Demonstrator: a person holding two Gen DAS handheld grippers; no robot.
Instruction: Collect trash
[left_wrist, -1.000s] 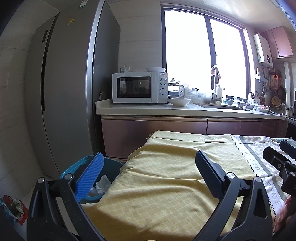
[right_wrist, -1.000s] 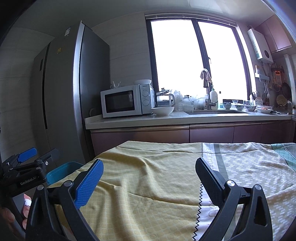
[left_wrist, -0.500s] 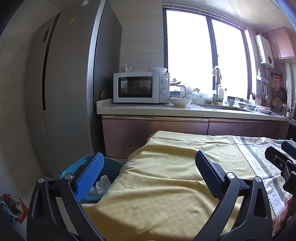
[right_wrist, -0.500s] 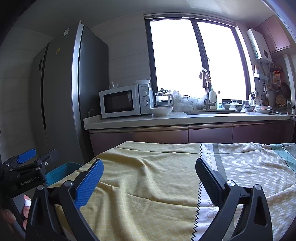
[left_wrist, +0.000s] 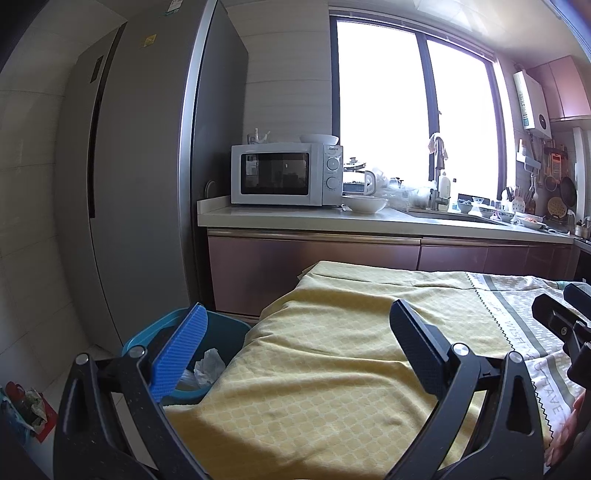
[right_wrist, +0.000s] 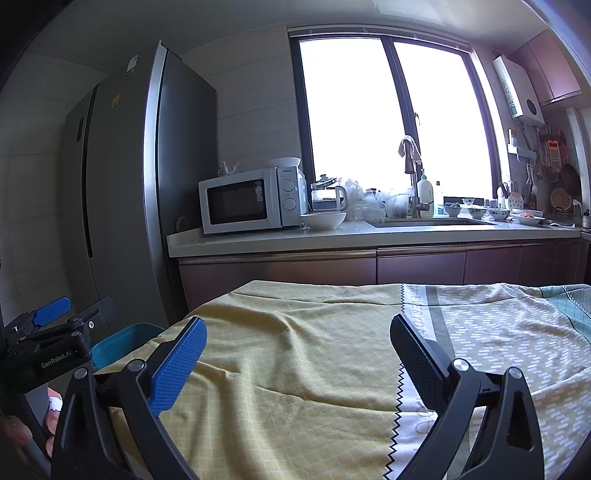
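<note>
White crumpled trash (left_wrist: 209, 365) lies in the blue bin (left_wrist: 229, 332), just behind the blue finger of the left tongs (left_wrist: 295, 350). Both left and right tongs (right_wrist: 295, 354) stand wide open and empty above the yellow cloth (left_wrist: 332, 369) on the desk.

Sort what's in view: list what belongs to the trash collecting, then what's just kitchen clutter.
Belongs to the job:
- blue bin beside the table
- crumpled white trash inside it
- left hand-held gripper, open and empty
- right hand-held gripper, open and empty

Just lying about:
- yellow tablecloth
- microwave
- white bowl on the counter
- refrigerator
- kettle
</note>
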